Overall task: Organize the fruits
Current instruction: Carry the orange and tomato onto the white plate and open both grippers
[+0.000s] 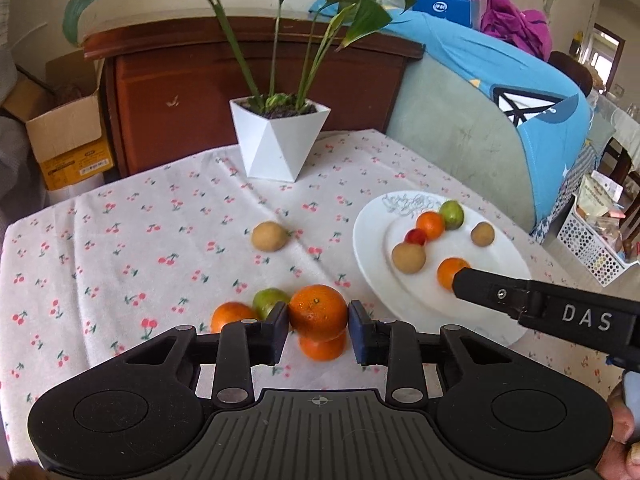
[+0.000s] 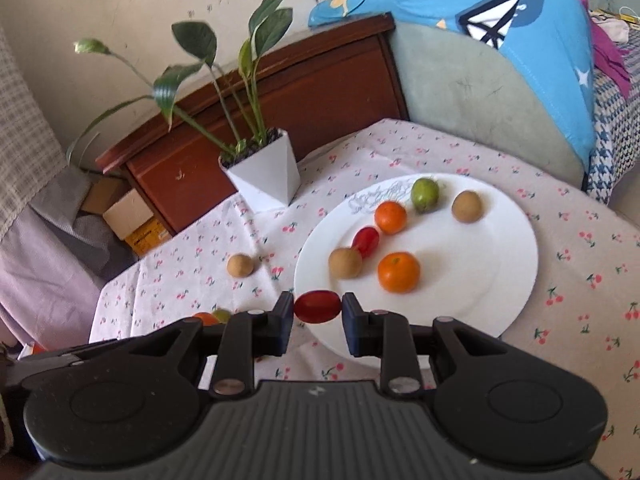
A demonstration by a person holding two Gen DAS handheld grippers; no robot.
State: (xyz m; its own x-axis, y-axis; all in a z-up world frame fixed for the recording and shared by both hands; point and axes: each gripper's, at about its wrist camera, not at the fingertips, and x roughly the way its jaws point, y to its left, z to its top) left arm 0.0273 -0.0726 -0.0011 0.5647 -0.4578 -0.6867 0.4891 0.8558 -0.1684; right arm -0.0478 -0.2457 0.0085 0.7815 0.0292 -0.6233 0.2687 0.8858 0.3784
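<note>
My left gripper (image 1: 318, 314) is shut on an orange (image 1: 318, 312) and holds it above the tablecloth. Another orange (image 1: 322, 346) lies under it; a third orange (image 1: 232, 316) and a green fruit (image 1: 269, 300) lie to its left, a brown fruit (image 1: 269, 236) farther back. My right gripper (image 2: 318, 307) is shut on a red cherry tomato (image 2: 318, 306) over the near rim of the white plate (image 2: 516, 240). The plate holds two oranges (image 2: 399, 272), two brown fruits (image 2: 345, 263), a red tomato (image 2: 366, 241) and a green fruit (image 2: 425, 194). The right gripper's finger (image 1: 500, 290) reaches over the plate (image 1: 368, 240) in the left wrist view.
A white faceted pot with a leafy plant (image 1: 280, 136) stands at the back of the table. A wooden cabinet (image 1: 248, 80) is behind it, a cushioned chair with blue cloth (image 1: 500, 120) at the right, a cardboard box (image 1: 64, 132) at the left.
</note>
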